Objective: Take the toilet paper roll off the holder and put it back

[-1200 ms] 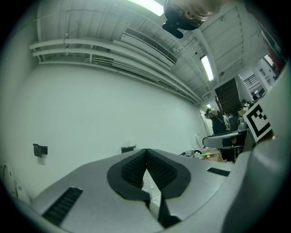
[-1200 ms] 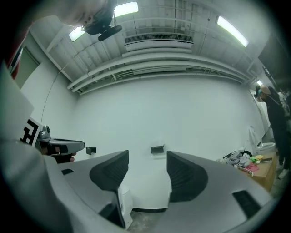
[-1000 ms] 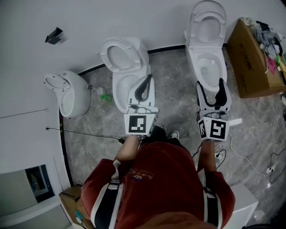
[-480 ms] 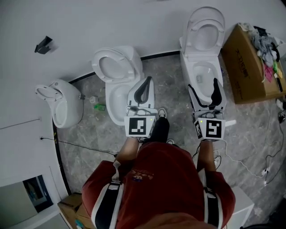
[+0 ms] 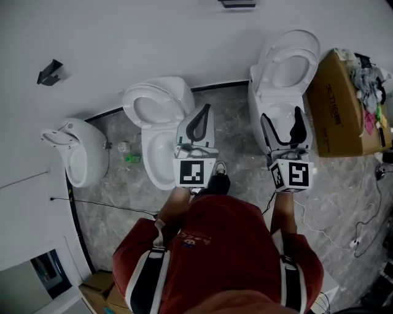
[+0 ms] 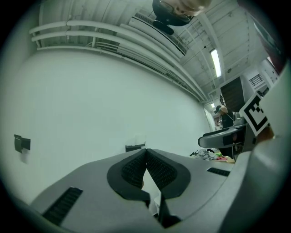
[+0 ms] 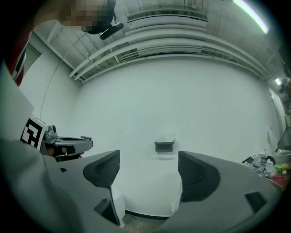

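Note:
A dark toilet paper holder point(image 5: 238, 3) is fixed to the white wall, at the head view's top edge. It appears straight ahead in the right gripper view point(image 7: 164, 146), with a faint pale shape on top; I cannot tell if that is the roll. It also sits just above the pads in the left gripper view point(image 6: 135, 147). My left gripper point(image 5: 206, 109) is shut, pads together point(image 6: 146, 157), holding nothing. My right gripper point(image 5: 282, 116) is open point(image 7: 148, 159). Its jaws have just been opening wider, with nothing between them. Both hang well short of the wall, over the toilets.
Two white toilets with raised lids stand against the wall, one under each gripper point(image 5: 156, 110) point(image 5: 288, 61). A smaller white bowl point(image 5: 73, 153) sits at the left. A cardboard box point(image 5: 334, 110) stands at the right. Cables point(image 5: 104, 202) cross the floor. A second dark bracket point(image 5: 49, 72) is on the left wall.
The person has stepped toward the wall, carrying both grippers forward. The toilets have slid down the head view, and the wall holder has come into sight at the top. The right jaws stand slightly wider.

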Tool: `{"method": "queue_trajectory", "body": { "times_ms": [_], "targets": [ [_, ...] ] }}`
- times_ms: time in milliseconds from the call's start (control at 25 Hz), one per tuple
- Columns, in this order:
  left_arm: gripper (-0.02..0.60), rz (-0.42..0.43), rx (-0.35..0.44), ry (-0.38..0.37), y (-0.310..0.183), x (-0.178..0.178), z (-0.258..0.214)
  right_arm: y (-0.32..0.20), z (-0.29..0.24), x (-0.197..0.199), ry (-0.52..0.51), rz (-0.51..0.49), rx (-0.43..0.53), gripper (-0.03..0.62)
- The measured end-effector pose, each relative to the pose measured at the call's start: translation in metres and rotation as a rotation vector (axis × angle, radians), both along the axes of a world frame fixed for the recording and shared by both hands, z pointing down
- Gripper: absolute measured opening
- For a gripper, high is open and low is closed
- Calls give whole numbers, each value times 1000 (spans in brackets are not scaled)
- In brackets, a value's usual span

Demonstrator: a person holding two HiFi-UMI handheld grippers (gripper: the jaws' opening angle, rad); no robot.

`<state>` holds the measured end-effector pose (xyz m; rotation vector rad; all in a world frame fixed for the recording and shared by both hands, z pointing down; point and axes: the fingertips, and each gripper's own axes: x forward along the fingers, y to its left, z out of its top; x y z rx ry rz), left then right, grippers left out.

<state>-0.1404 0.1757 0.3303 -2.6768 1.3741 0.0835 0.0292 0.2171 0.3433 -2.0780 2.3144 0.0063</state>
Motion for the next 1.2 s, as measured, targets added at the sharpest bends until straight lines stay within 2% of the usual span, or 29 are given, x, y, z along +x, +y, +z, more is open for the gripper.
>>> {"method": "queue_trajectory", "body": {
  "times_ms": [160, 320, 680, 920, 1200],
  "targets": [
    [14, -2, -1, 23, -54, 0, -5, -52, -3, 0, 12, -6, -5, 393],
    [15, 13, -1, 9, -97, 3, -4, -94, -5, 3, 8, 7, -5, 382],
    [15, 13, 7, 9, -155, 8, -9, -156, -12, 11, -4, 10, 4, 368],
    [14, 0, 5, -2, -192, 29, -2, -199, -6, 33, -26, -2, 18, 368],
    [14, -18, 0, -17, -252, 78, -7, -256, -7, 86, -49, -10, 14, 367]
  ]
}}
